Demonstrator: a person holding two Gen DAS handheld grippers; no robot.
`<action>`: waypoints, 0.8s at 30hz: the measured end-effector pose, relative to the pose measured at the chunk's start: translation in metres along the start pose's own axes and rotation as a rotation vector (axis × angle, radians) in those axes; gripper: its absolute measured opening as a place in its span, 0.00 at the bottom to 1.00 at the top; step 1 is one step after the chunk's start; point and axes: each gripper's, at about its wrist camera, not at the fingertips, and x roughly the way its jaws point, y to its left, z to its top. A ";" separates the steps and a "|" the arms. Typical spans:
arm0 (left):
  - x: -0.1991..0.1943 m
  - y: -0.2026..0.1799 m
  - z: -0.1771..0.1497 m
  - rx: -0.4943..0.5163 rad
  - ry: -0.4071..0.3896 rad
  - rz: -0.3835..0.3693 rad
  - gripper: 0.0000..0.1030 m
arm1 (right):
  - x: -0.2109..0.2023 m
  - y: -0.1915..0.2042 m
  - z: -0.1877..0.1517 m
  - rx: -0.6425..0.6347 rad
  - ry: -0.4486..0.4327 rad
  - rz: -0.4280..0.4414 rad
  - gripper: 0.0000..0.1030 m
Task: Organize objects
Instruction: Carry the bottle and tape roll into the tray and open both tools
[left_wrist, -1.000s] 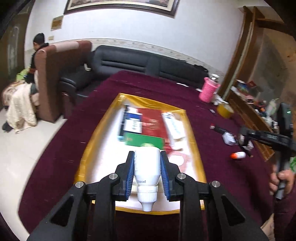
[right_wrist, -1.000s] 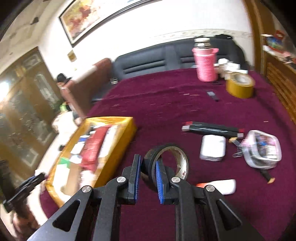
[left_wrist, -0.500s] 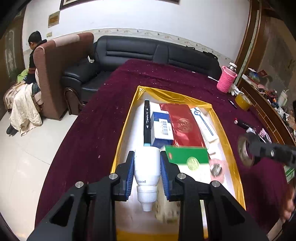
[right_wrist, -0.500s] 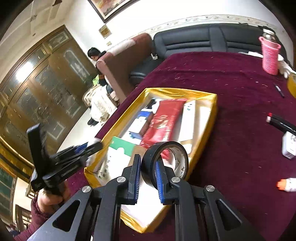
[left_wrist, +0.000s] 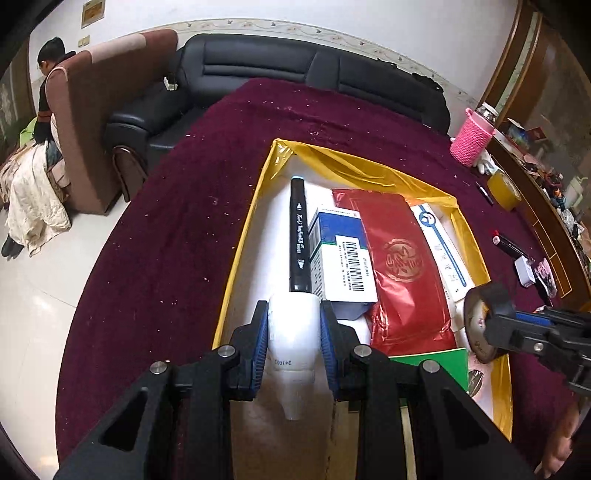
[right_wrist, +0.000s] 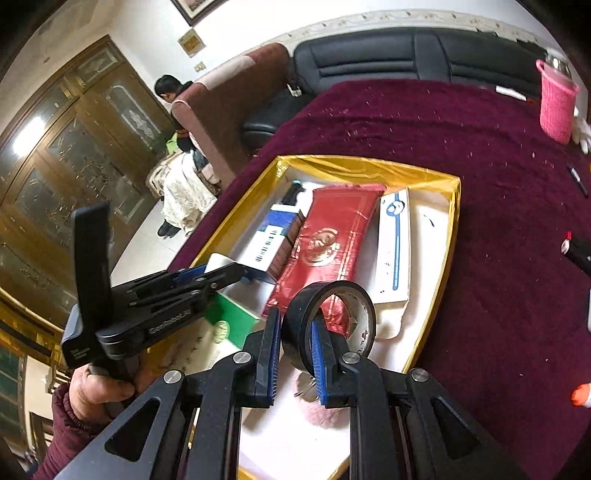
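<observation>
My left gripper (left_wrist: 293, 332) is shut on a white plastic bottle (left_wrist: 293, 343), nozzle toward the camera, held low over the near left part of the gold-rimmed tray (left_wrist: 255, 206). My right gripper (right_wrist: 293, 332) is shut on a black tape roll (right_wrist: 332, 295), one finger through its hole, above the tray's near right part (right_wrist: 448, 236). In the tray lie a black marker (left_wrist: 297, 236), a blue-white box (left_wrist: 341, 258), a red packet (left_wrist: 402, 258), a white box (left_wrist: 443, 251) and a green card (left_wrist: 432, 363). The right gripper with the tape roll shows at the left wrist view's right edge (left_wrist: 491, 321).
The tray sits on a dark red tablecloth (left_wrist: 177, 229). To the right on the cloth are a pink cup (left_wrist: 471, 142), a yellow tape roll (left_wrist: 504, 190), a black-red marker (left_wrist: 509, 245) and a white adapter (left_wrist: 524, 271). A black sofa (left_wrist: 295, 74) and a seated person (left_wrist: 48, 92) are beyond.
Both grippers have moved in over the tray and lower. The left now holds the bottle just short of the black marker's end; the right has carried the tape roll from the cloth to above the tray.
</observation>
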 end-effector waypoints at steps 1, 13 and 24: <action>0.000 -0.001 0.000 0.002 0.000 0.008 0.25 | 0.003 -0.003 0.001 0.008 0.007 -0.002 0.17; -0.052 0.007 -0.008 -0.062 -0.140 -0.052 0.60 | 0.023 -0.016 0.000 0.052 0.065 -0.018 0.17; -0.092 0.013 -0.032 -0.101 -0.191 -0.050 0.69 | 0.029 -0.002 -0.025 0.036 0.147 0.001 0.17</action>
